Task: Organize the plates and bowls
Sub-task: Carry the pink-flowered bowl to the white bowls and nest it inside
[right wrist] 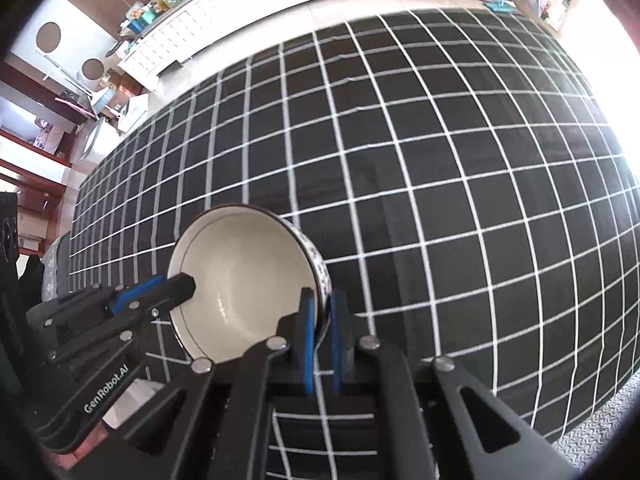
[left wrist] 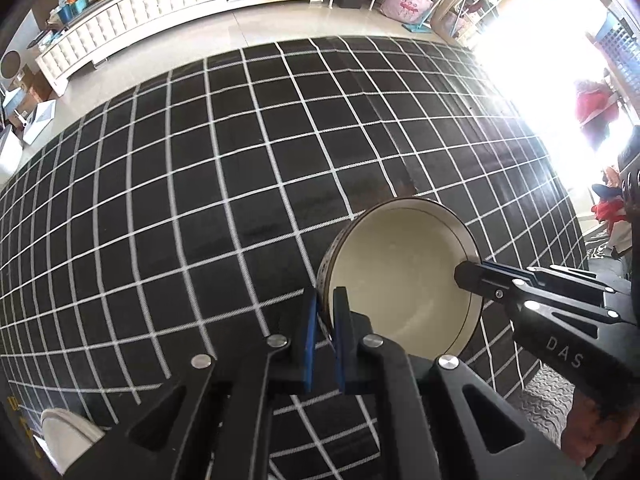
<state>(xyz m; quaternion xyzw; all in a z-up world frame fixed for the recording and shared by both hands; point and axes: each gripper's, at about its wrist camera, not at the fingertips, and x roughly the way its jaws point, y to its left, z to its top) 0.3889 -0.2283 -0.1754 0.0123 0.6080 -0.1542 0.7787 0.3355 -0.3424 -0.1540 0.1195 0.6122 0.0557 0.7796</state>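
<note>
Glossy glazed ceramic bowl [left wrist: 400,276]; matt woven checked cloth [left wrist: 200,184]; matt black plastic jaws.

The left claw [left wrist: 324,312] points steeply down, its blue pads pinched on the rim of a bowl [left wrist: 400,276] with only the wall between them. The right claw [right wrist: 322,312] does likewise on the opposite rim (both nearly fully closed). Each claw's black linkage shows in the other's view.
</note>
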